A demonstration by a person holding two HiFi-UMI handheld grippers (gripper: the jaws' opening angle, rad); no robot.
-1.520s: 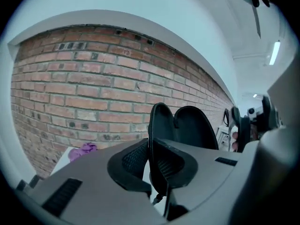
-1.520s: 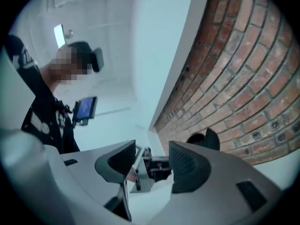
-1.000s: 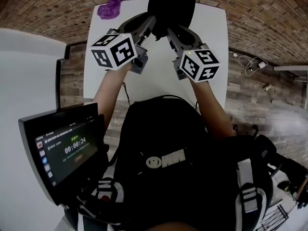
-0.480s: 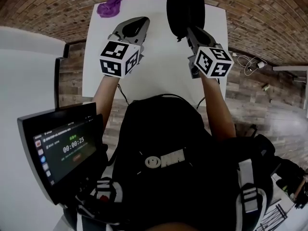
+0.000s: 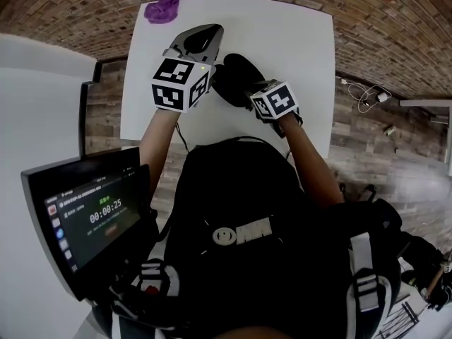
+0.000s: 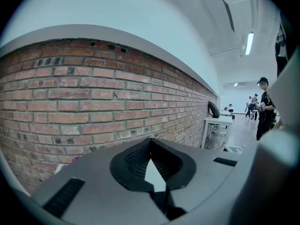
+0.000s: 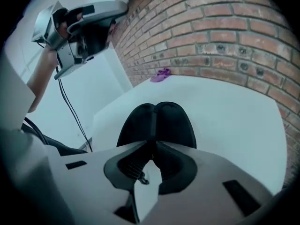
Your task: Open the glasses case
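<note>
The black glasses case (image 5: 233, 76) lies low over the white table (image 5: 304, 41), near its front middle. My right gripper (image 5: 248, 90) is shut on the case's near edge. In the right gripper view the case (image 7: 157, 121) shows two rounded halves with a seam between them, and the right gripper (image 7: 152, 149) pinches at that seam. Its jaws have just closed a little further on the case. My left gripper (image 5: 205, 34) hovers left of the case, apart from it, shut and empty. In its own view the left gripper (image 6: 150, 143) faces only a brick wall.
A purple object (image 5: 162, 7) lies at the table's far left corner, also visible as the purple object (image 7: 161, 74) by the brick wall. A tablet screen (image 5: 88, 217) hangs at my lower left. A cable (image 5: 364, 94) lies on the wooden floor to the right.
The right gripper has come down and toward me with the case, from high over the table's far side to its front middle. The left gripper let go of the case, shut and rolled.
</note>
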